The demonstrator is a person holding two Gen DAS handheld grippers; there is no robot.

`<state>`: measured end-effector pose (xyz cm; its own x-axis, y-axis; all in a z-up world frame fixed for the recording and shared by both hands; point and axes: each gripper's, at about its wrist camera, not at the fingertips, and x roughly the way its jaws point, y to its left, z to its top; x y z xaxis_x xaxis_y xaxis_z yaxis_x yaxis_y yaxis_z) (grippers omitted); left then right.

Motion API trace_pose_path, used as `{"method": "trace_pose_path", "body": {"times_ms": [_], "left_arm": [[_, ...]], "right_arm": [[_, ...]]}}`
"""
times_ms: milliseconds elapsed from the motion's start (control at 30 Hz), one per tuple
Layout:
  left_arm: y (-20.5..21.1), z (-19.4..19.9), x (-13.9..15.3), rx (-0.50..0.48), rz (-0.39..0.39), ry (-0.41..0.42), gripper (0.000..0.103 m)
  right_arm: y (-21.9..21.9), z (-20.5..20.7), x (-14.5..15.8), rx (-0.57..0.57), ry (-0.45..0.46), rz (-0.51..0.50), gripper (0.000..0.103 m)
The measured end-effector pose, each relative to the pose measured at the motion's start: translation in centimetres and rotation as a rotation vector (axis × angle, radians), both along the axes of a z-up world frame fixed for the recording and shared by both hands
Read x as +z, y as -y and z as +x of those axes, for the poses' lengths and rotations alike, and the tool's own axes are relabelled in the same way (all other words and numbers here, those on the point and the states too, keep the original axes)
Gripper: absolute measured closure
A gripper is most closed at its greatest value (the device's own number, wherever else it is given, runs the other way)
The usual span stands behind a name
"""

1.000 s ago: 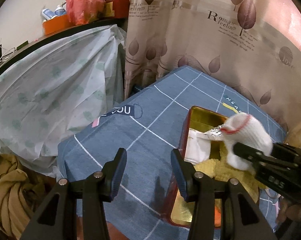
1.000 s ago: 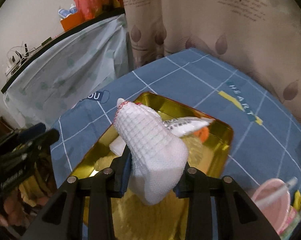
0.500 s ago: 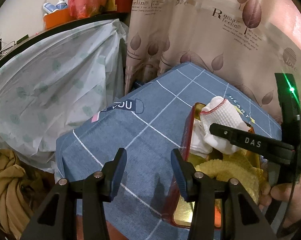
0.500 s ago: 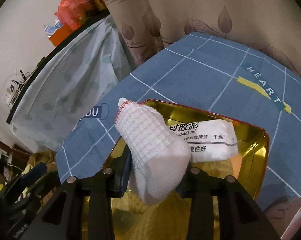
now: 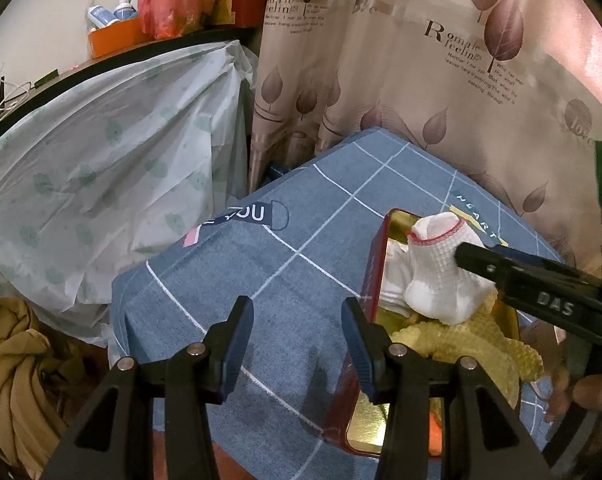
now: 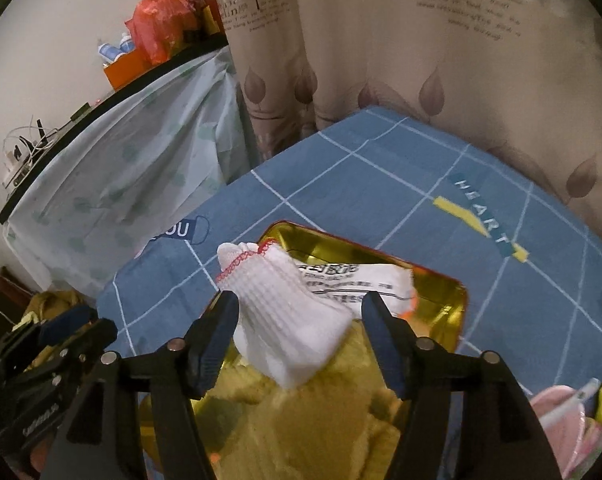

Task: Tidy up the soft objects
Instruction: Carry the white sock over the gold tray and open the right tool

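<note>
Here, a white ribbed sock (image 6: 285, 320) with a red-stitched cuff is seen between the right gripper's (image 6: 301, 330) opening jaws; the left pad touches it, the right one stands clear. It hangs over a gold-lined tin (image 6: 457, 300), above a nubby yellow cloth (image 6: 301, 428) and a printed white packet (image 6: 365, 284), partly hidden. The left gripper (image 5: 297, 330) is held open and empty over the blue checked cloth (image 5: 321, 208).

Right gripper (image 6: 299, 330) jaws now opening, no longer clamping white sock (image 6: 289, 320).

Probably a home bedroom: leaf-print curtains (image 5: 421, 80), blue checked bedsheet (image 5: 301, 248), plastic-draped furniture (image 5: 101, 168), cluttered shelf (image 5: 173, 12).
</note>
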<state>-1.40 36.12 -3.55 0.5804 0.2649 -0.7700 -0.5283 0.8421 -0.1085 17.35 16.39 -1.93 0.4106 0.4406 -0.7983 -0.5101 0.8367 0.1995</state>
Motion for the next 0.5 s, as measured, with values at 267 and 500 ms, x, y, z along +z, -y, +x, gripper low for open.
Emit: {"method": "trace_pose_path", "body": {"times_ms": [267, 500], "left_arm": [[0.4, 0.0, 0.3, 0.002, 0.016, 0.003, 0.056], [1.0, 0.2, 0.3, -0.011, 0.045, -0.006, 0.056]], "right_arm": [[2.1, -1.2, 0.7, -0.028, 0.027, -0.044, 0.042], [6.4, -3.9, 2.3, -0.066, 0.092, -0.064, 0.042]]}}
